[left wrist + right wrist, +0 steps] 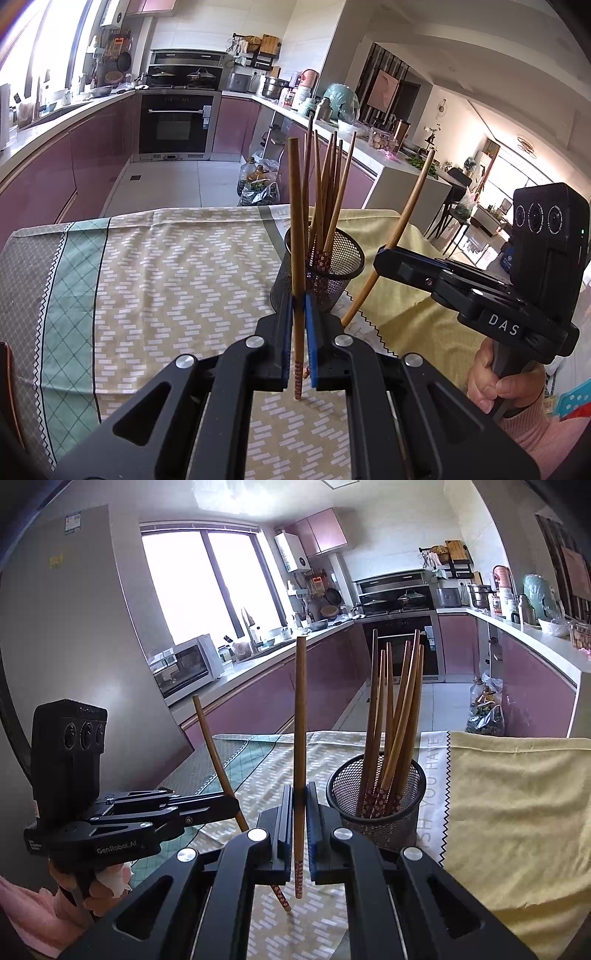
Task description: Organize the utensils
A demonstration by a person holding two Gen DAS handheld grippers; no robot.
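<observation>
A black mesh cup stands on the patterned tablecloth and holds several brown chopsticks with flowered tips down. My left gripper is shut on one chopstick, held near its flowered end just left of and in front of the cup. My right gripper is shut on another chopstick, also gripped low, close to the cup's front. Both held sticks point upward, their tips hanging just above the cloth.
A yellow cloth covers the table's right part. A hand in a pink sleeve grips the right handle. Beyond the table's far edge lie the tiled floor, bottles and bags, purple cabinets and an oven.
</observation>
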